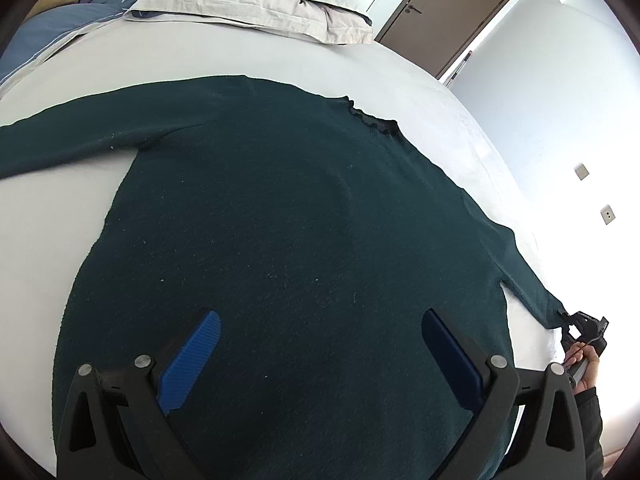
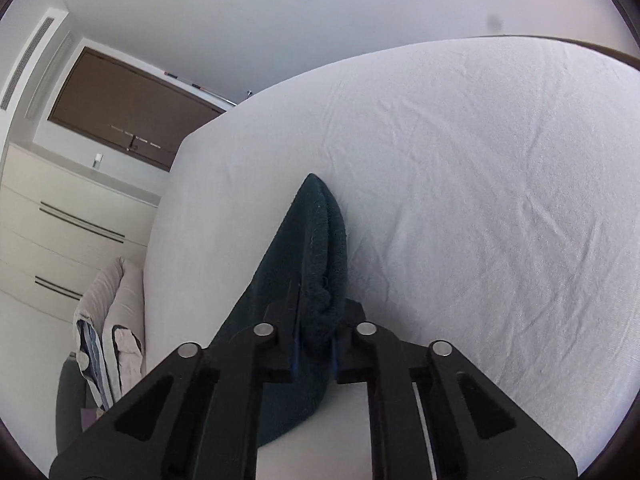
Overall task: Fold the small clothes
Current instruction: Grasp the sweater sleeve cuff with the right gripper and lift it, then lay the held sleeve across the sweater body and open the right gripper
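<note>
On the bed [image 1: 60,208], right hand-held gripper [image 2: 314,354] pinches sweater [image 1: 288,220] sleeve.

I count one dark green sweater [image 1: 280,220] spread ahead of and beneath my left gripper's wide-apart jaws, with two sleeves: one [image 1: 60,148] running off ahead-left of those jaws, the other [image 1: 528,280] stretching away on their right side. Two grippers: my left gripper [image 1: 320,320] and my right gripper [image 2: 314,344], whose jaws pinch that second sleeve's cuff. One white bed [image 2: 480,200] lies under everything. Two stacked pillows [image 1: 260,8] sit far ahead of the left jaws. One brown door [image 1: 444,12] stands ahead-right. Two wall plates [image 1: 594,192] are on the right.
</note>
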`<state>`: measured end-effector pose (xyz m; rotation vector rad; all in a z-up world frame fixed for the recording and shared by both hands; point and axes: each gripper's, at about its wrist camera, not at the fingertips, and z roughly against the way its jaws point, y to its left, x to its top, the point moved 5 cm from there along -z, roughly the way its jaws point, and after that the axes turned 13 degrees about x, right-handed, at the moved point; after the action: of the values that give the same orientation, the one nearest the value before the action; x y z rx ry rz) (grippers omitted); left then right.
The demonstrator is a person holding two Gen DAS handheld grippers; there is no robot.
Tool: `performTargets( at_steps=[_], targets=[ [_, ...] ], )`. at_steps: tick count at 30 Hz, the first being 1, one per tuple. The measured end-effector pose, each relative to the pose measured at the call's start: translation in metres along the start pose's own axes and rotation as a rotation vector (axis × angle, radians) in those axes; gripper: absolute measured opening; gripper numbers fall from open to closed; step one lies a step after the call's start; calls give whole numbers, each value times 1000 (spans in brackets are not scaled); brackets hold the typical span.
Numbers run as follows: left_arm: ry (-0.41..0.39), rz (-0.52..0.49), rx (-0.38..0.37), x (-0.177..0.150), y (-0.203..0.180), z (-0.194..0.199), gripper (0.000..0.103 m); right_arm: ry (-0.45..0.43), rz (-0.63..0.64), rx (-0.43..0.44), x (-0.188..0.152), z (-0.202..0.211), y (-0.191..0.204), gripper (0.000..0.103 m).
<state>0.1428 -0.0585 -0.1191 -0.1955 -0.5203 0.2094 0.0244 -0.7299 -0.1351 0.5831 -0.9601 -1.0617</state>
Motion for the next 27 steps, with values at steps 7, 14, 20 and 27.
performTargets(
  at_steps=[7,14,20,27],
  targets=[
    [5,-7,-64,11,-5,-1,94,163,362,130,-71,-42,156,7],
    [-17,19,-99,27,6,3,94,414,570,297,-222,-120,291,7],
    [-8,64,-146,44,19,-7,94,600,635,291,-323,-210,334,7],
    [92,82,-229,56,-4,-47,94,725,601,302,-449,-225,306,58]
  ],
)
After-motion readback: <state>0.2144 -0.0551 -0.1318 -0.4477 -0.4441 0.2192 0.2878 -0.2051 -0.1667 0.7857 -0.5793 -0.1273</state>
